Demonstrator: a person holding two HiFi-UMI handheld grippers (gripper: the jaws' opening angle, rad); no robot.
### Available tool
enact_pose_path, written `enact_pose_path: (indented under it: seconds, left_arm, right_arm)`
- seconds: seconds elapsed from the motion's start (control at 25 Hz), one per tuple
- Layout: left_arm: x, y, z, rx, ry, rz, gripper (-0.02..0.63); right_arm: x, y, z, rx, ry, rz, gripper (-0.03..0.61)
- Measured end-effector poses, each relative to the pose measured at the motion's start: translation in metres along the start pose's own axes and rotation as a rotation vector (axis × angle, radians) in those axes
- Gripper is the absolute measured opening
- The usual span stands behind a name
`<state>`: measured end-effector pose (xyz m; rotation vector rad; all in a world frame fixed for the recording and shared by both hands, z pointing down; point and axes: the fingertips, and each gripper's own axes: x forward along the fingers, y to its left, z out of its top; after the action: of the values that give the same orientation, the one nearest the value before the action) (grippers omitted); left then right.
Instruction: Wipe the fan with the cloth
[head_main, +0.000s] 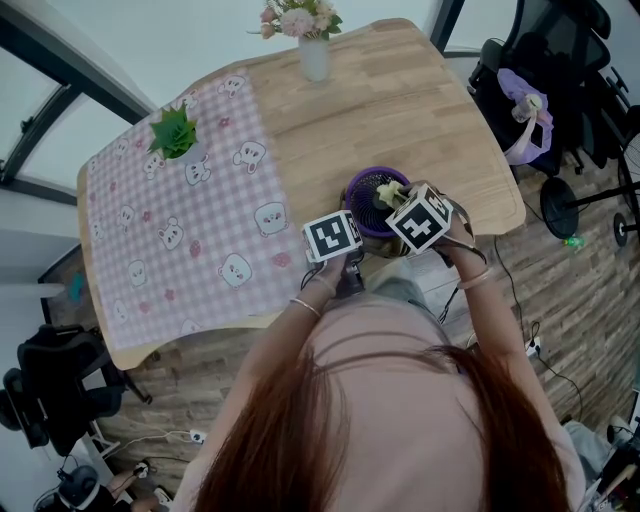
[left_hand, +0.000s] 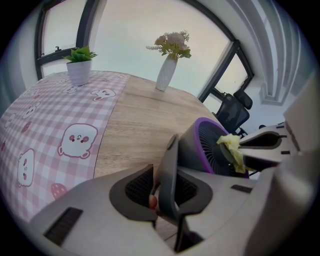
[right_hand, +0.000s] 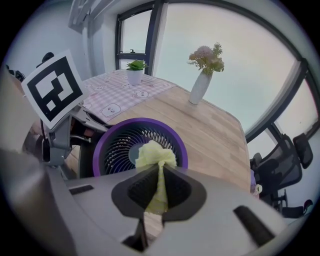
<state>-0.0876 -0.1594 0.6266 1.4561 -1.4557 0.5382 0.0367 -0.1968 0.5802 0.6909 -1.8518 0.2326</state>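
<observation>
1. Pink checked tablecloth (head_main: 160, 230) covers the left half of the table (head_main: 420, 110).
2. The left gripper (left_hand: 167, 192) has its jaws narrow, clamped on the dark stand (left_hand: 169, 175) of the fan (head_main: 368, 195).
3. The purple fan sits by the table's near edge, just right of the tablecloth.
4. The right gripper (right_hand: 159, 187) pinches a yellow cloth (right_hand: 155, 152) at the fan's grille.
</observation>
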Motion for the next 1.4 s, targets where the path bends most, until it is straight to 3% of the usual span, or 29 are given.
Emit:
enact_pose_path:
  seconds: [0.64,1.04,1.4]
  left_arm:
    - [0.001,0.001,0.001,-0.002,-0.003,0.005,0.077]
    - [0.001,0.001,0.001,-0.001,-0.005,0.009,0.077]
    - [0.001,0.001,0.0,0.001,-0.002,0.008,0.077]
  right_arm:
    - [-0.005,0.014,-0.008,-0.007,0.021,0.021,0.023]
    - [-0.01,0.029,-0.011,0.014,0.022,0.108,0.023]
    - [-0.008,0.04,-0.01,0.107,-0.022,0.21,0.023]
